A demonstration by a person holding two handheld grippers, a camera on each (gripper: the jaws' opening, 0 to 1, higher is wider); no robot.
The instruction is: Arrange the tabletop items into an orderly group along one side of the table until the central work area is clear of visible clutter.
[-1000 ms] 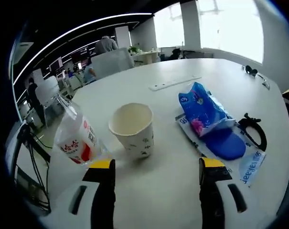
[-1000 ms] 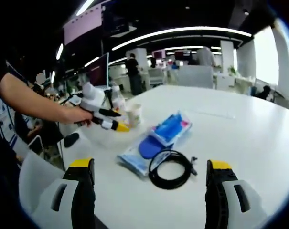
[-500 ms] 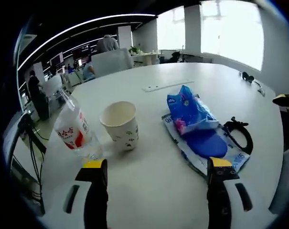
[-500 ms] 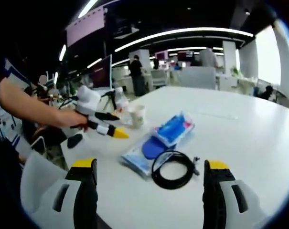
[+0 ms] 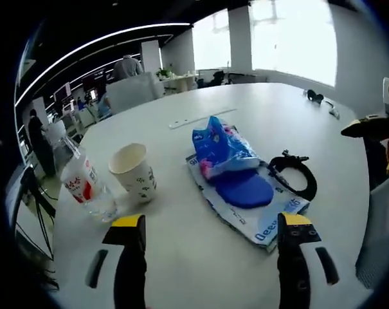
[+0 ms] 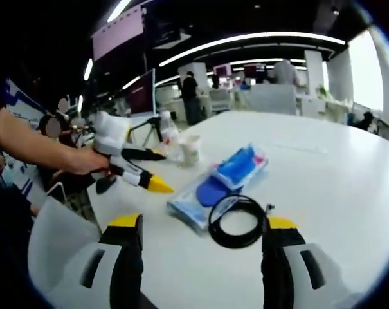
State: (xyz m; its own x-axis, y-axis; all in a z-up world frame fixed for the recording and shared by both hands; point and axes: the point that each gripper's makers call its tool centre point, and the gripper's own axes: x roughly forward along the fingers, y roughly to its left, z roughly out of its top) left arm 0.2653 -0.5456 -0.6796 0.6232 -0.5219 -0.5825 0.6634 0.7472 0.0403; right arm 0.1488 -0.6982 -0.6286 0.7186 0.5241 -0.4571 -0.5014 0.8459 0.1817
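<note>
Long white ceiling light strips (image 6: 245, 44) glowed overhead, big bright windows (image 5: 290, 35) ran along the far wall, grey office chair (image 5: 126, 93) sat behind the table, people stood around way back (image 6: 191, 96)

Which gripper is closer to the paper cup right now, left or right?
Left. The left gripper hovers just short of the paper cup, open. The right gripper sits farther back, beyond the black cable and blue packets.

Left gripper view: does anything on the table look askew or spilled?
The clear plastic bottle with a red label leans beside the upright white paper cup. Blue plastic packets lie in a loose heap. Nothing is spilled.
</note>
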